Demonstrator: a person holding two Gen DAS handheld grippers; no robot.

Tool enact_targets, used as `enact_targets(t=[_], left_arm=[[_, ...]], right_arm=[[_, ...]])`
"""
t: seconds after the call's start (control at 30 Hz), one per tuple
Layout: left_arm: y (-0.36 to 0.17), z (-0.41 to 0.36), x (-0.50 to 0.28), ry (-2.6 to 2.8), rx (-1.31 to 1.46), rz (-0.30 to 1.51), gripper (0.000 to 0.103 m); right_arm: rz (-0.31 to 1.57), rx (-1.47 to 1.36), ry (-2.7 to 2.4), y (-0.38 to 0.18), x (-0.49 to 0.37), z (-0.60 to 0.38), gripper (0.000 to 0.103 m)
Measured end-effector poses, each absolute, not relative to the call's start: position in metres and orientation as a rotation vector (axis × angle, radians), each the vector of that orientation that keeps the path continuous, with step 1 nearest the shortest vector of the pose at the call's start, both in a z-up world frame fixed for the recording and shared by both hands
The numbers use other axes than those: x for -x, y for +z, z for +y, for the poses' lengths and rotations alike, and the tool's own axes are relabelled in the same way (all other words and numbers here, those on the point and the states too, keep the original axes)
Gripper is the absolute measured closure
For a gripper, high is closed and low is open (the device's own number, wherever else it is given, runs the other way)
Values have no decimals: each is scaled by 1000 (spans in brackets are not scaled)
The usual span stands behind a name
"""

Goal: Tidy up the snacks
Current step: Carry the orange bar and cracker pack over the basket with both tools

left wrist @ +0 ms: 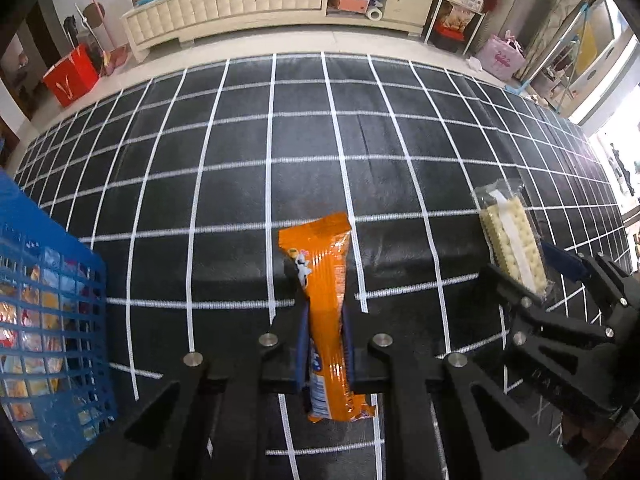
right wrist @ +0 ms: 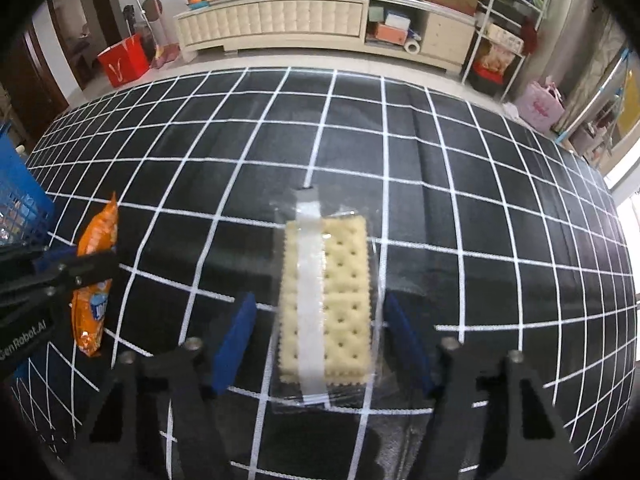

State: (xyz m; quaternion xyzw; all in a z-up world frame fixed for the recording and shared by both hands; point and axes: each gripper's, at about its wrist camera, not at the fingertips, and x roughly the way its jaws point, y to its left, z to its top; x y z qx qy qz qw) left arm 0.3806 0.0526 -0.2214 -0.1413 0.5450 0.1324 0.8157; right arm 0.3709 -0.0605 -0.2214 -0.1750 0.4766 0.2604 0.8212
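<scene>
In the left wrist view, the left claw [left wrist: 325, 344] is clamped on a long orange plastic snack packet [left wrist: 326, 312], its long axis running along the fingers, away from the camera, right of the blue plastic lattice basket [left wrist: 52, 320].

In the right wrist view, the right claw [right wrist: 320, 340] is spread, straddling a clear-wrapped pack of pale crackers [right wrist: 326, 300] without touching it; the pack lies lengthwise on the black grid-patterned counter [right wrist: 480, 200], well right of the basket [right wrist: 20, 200].
</scene>
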Motion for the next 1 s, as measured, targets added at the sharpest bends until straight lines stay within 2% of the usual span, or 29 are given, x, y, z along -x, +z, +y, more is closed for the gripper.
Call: enact_targets(t=[0.07,0.23,0.53,1.0], left_arm=[[-218,52,-375,281,310,1165,91],[-203,52,-357,276,272,1136,91],[-174,61,-322,245,318,1106,91],[-80,53,-239,250,218,936,91]], right_arm=[[1020,352,530,-219,-370,-63,56],[1041,335,517,-215,-365,-64,56],[966,314,578,-164,-310,-56,56],[880,225,646,-78,-252,-64,56]])
